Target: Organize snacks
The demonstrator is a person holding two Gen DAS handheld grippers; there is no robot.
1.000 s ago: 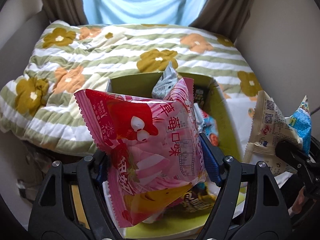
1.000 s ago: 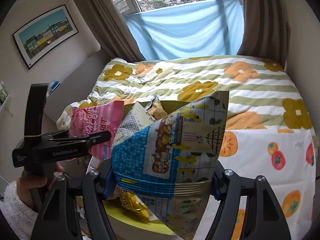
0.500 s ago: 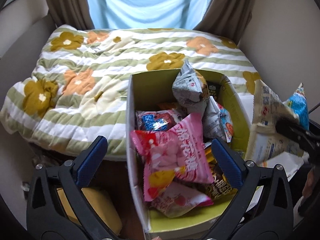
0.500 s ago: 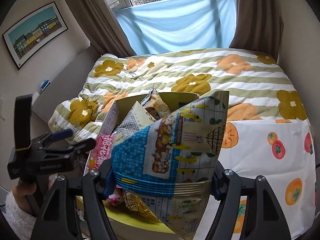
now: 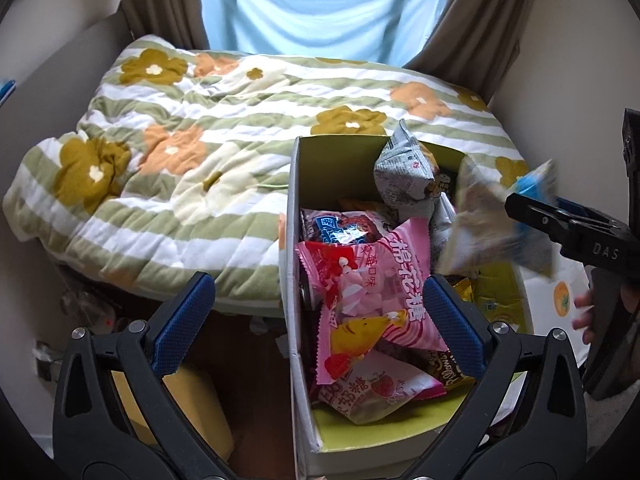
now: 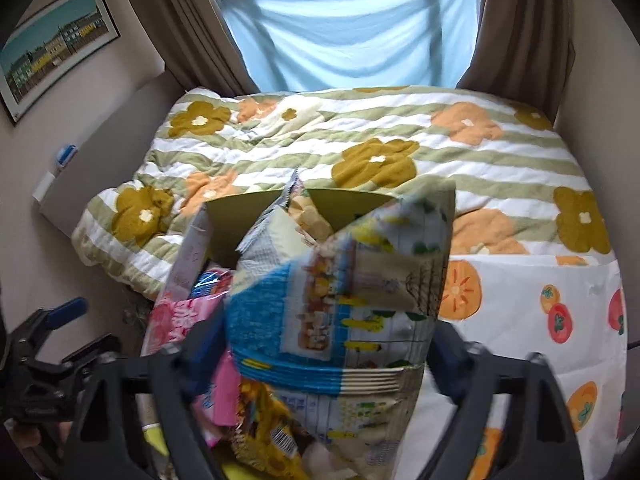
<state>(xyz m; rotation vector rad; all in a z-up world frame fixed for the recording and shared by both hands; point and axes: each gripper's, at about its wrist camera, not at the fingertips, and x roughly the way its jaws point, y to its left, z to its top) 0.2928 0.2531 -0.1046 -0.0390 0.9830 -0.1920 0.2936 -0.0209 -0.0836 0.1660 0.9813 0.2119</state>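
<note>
A bed (image 5: 208,152) with a flowered quilt (image 6: 360,148) was seen across the back of both views. A blue sheet (image 6: 344,32) was hung over the window, with brown curtains (image 5: 472,28) at each side. A picture (image 6: 52,52) was hung on the wall at the left of the right wrist view.

A green box (image 5: 296,264) was set against the near edge of the bed. It was filled with snack bags. A pink bag (image 5: 380,292) was laid on top of the pile, near the front. A grey bag (image 5: 404,168) was stood up at the back of the box. A red and blue bag (image 5: 340,228) was tucked behind the pink one.

The left gripper (image 5: 316,320) was held above the front of the box. Its fingers (image 5: 184,320) were spread wide, and nothing was pinched by them. The pink bag was seen between them, lying loose in the box.

The right gripper (image 6: 320,356) was held over the right side of the box. Its jaws were opening. A blue and white bag (image 6: 340,300) was still seen between them, blurred, above the other snacks. Whether the pads were still touching it could not be told.

A yellow bag (image 6: 268,432) was seen under the blue and white one.
</note>
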